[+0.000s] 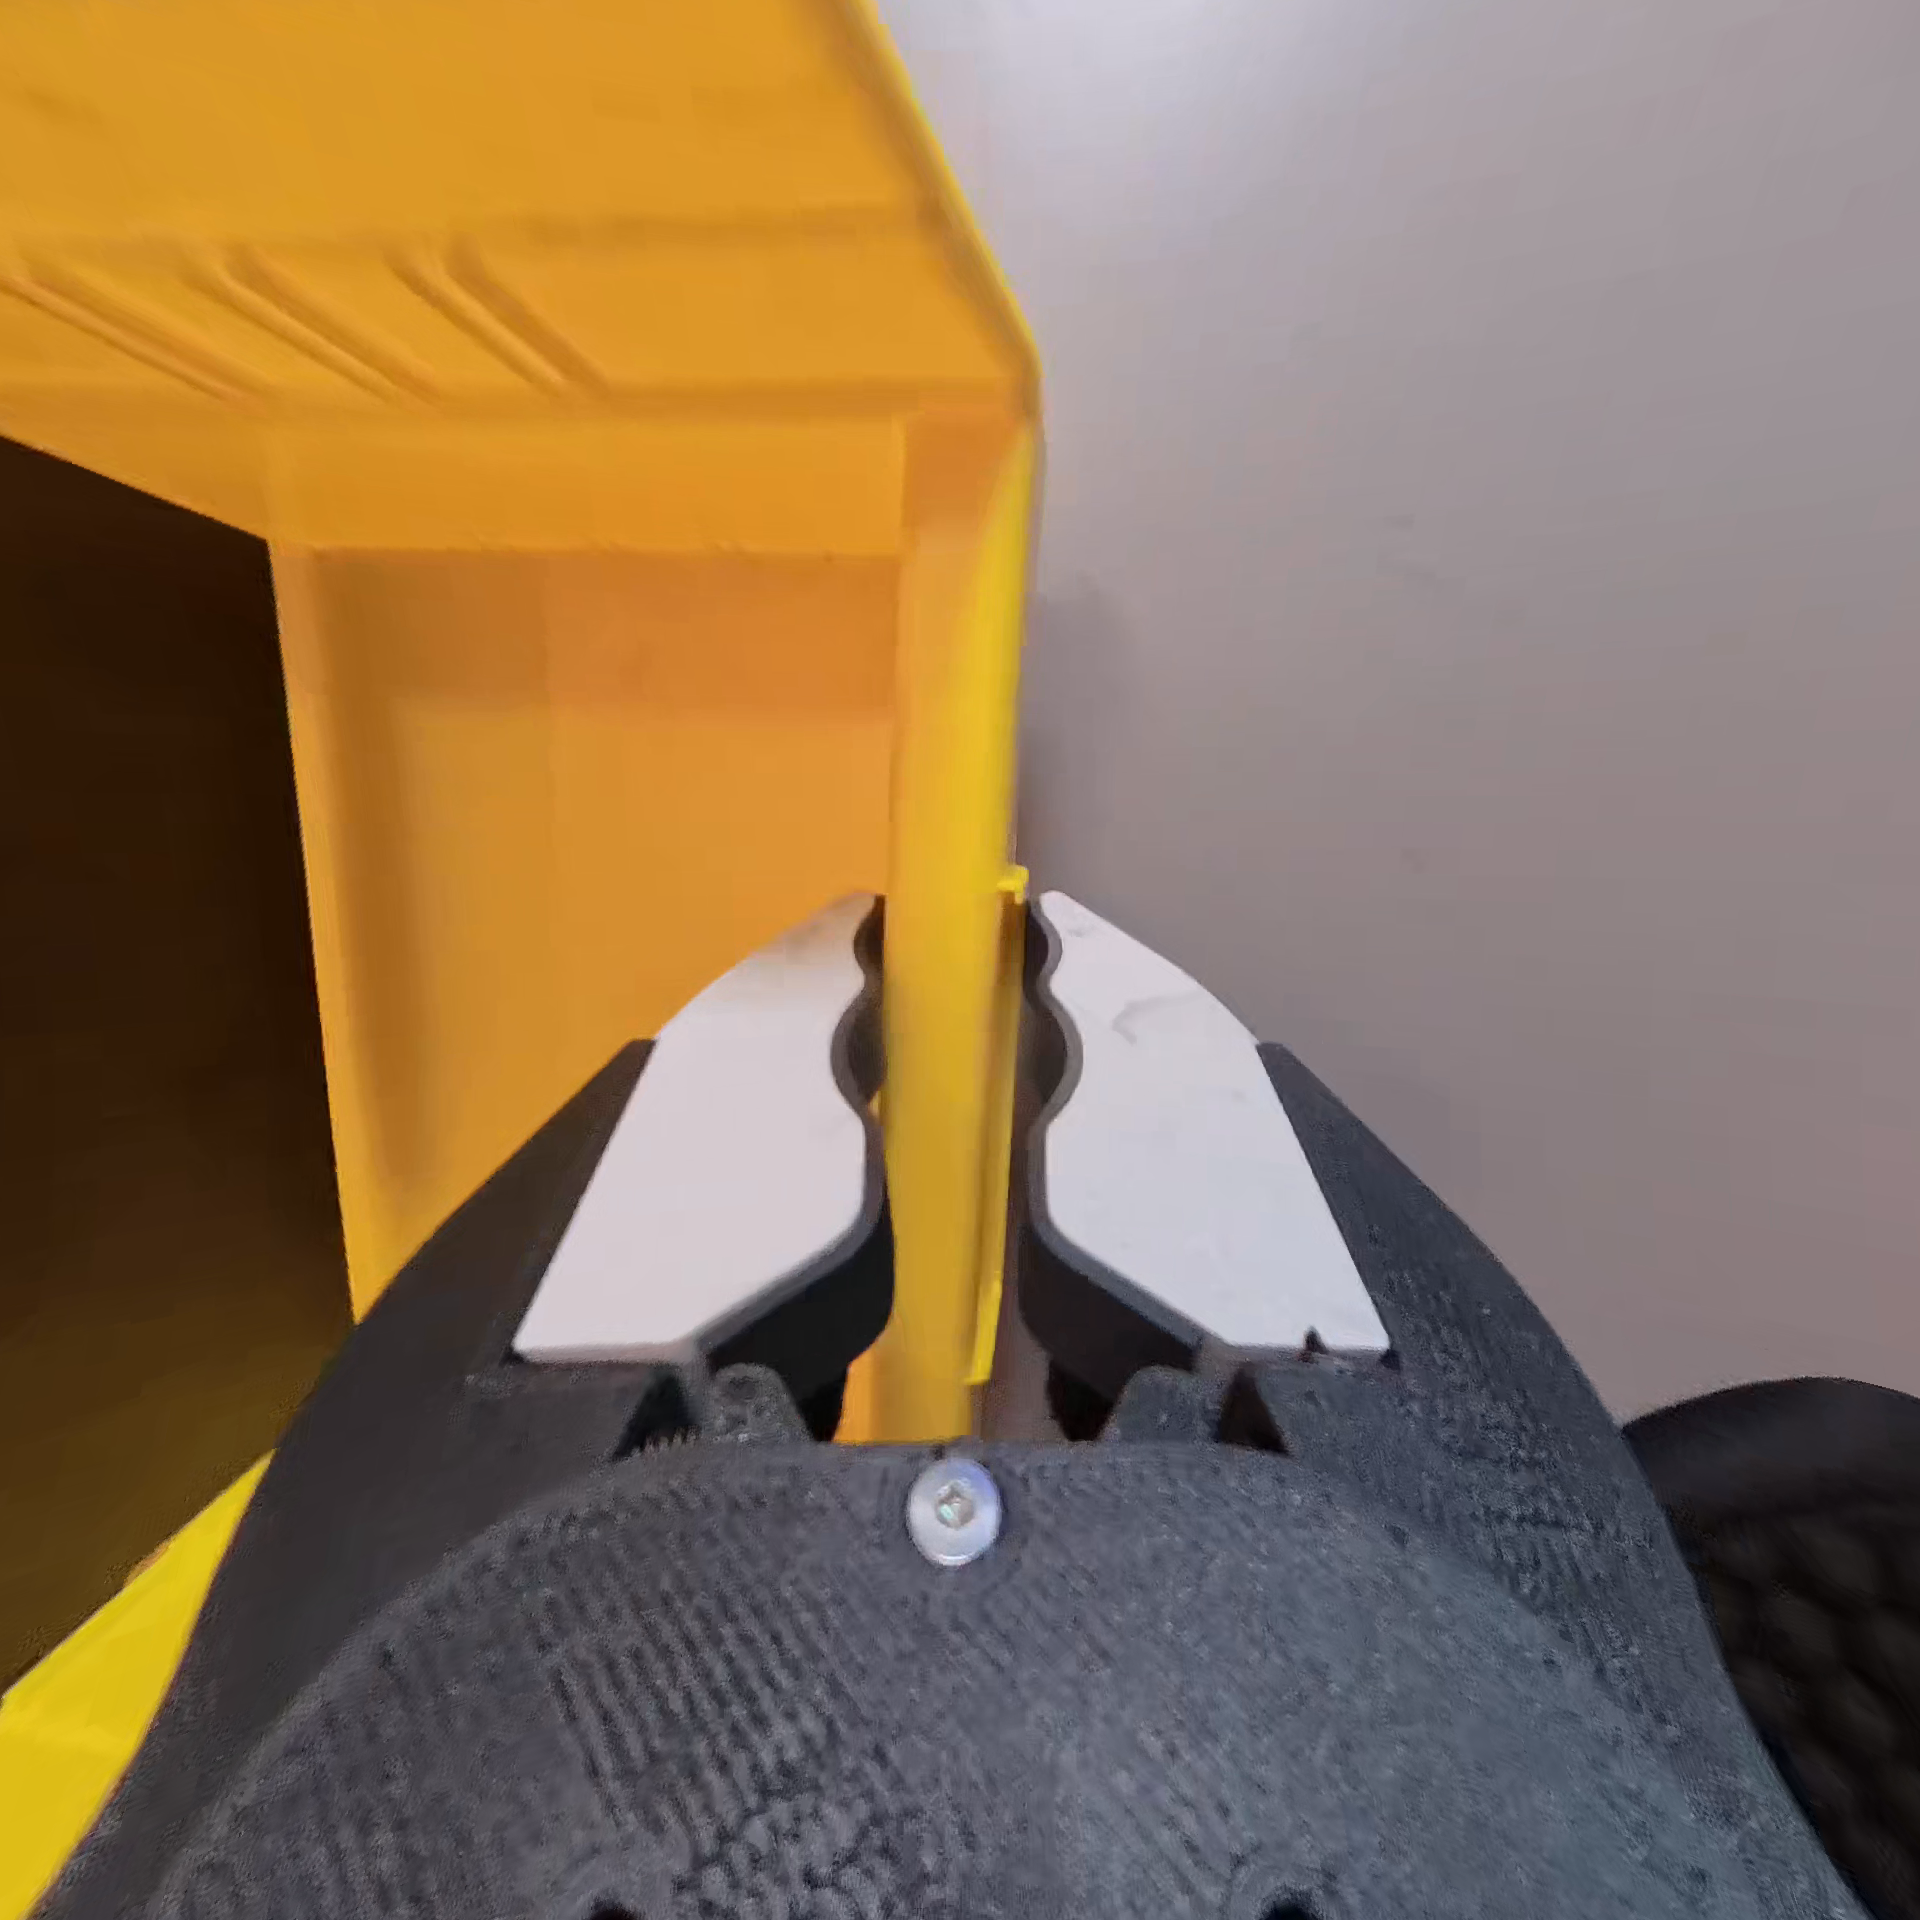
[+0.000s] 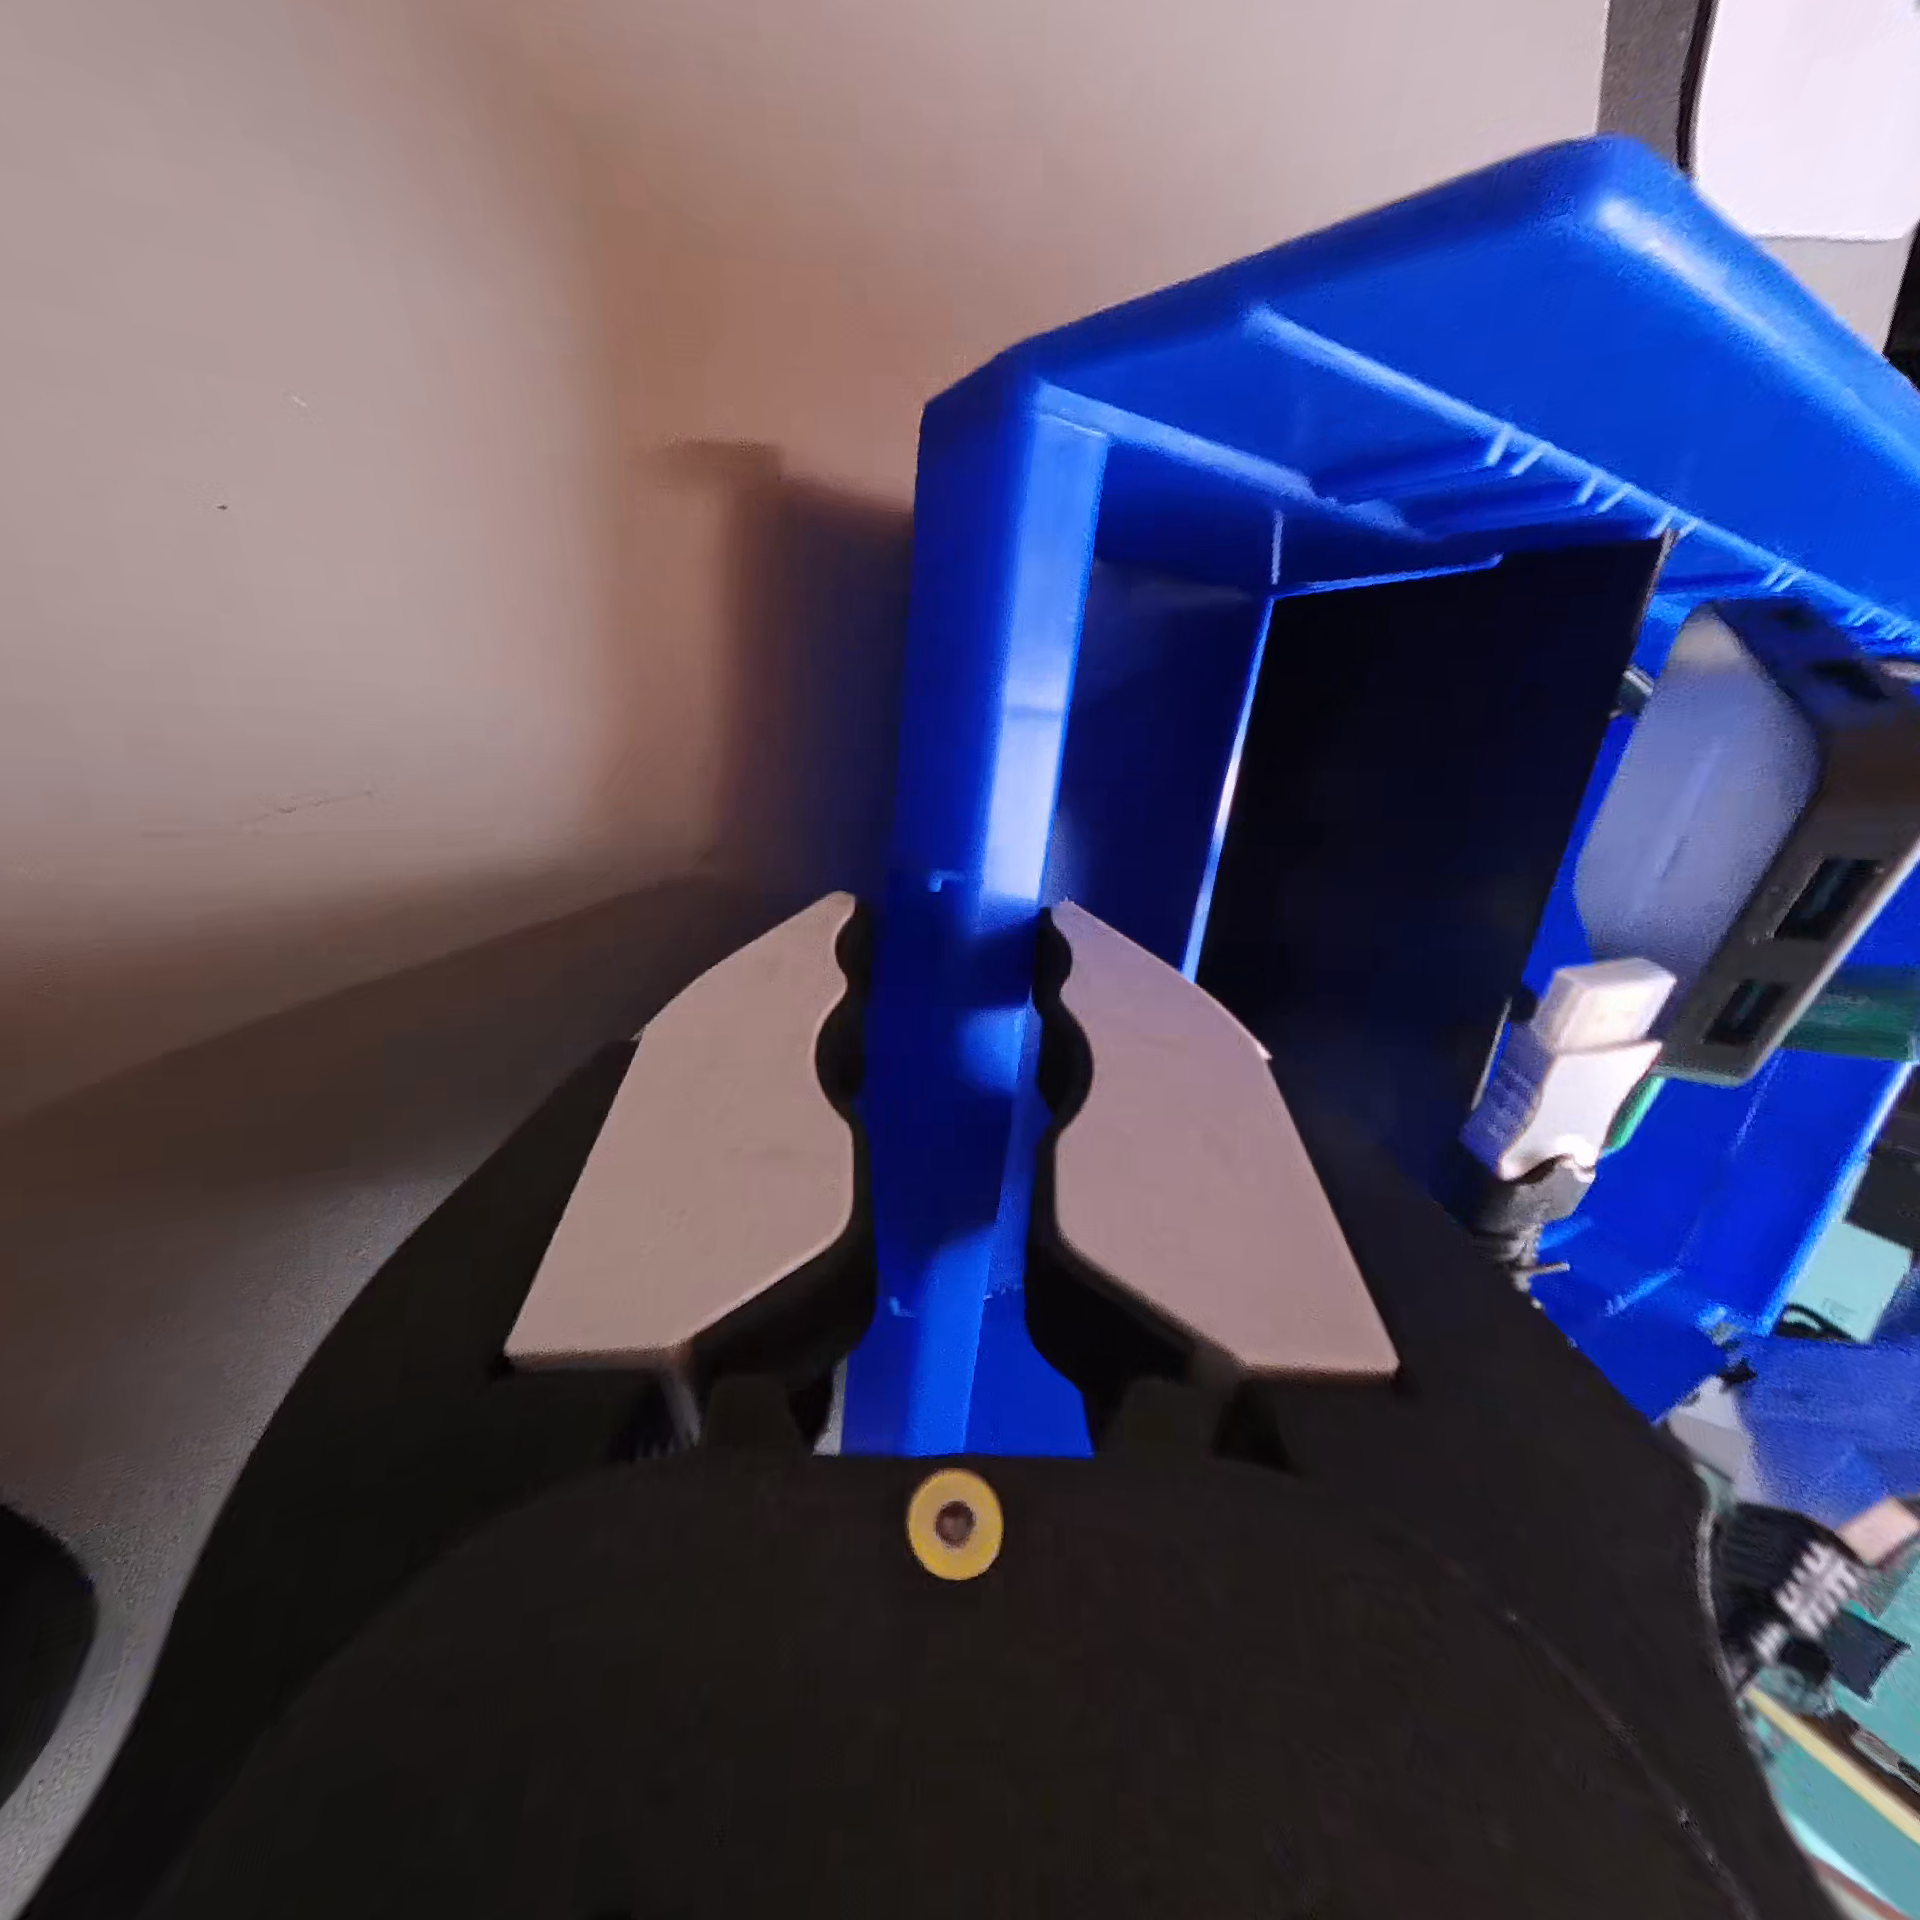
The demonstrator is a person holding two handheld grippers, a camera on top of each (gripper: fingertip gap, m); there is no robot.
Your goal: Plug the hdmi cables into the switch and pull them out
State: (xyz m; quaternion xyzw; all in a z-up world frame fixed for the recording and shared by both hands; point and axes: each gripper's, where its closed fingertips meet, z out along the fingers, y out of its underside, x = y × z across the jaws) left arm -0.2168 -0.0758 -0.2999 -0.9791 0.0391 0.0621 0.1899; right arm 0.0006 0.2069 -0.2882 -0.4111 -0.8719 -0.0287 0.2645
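My left gripper (image 1: 951, 914) is shut on the corner wall of a yellow plastic bin (image 1: 623, 831), which is held tilted with its dark opening to the left. My right gripper (image 2: 945, 920) is shut on the rim of a blue plastic bin (image 2: 1455, 343), tipped on its side with its opening facing me. Sliding out of the blue bin are a grey box with ports along its edge (image 2: 1745, 831), a white plug (image 2: 1600, 1013) and a grey-black cable end (image 2: 1527, 1195). I cannot tell which item is the switch.
A pale wall (image 1: 1455, 623) stands close behind both bins. A grey tabletop (image 2: 260, 1195) lies to the left of the blue bin. Green circuit boards (image 2: 1860, 1766) and small parts lie at the lower right. A black meshed object (image 1: 1818, 1610) sits at the right edge.
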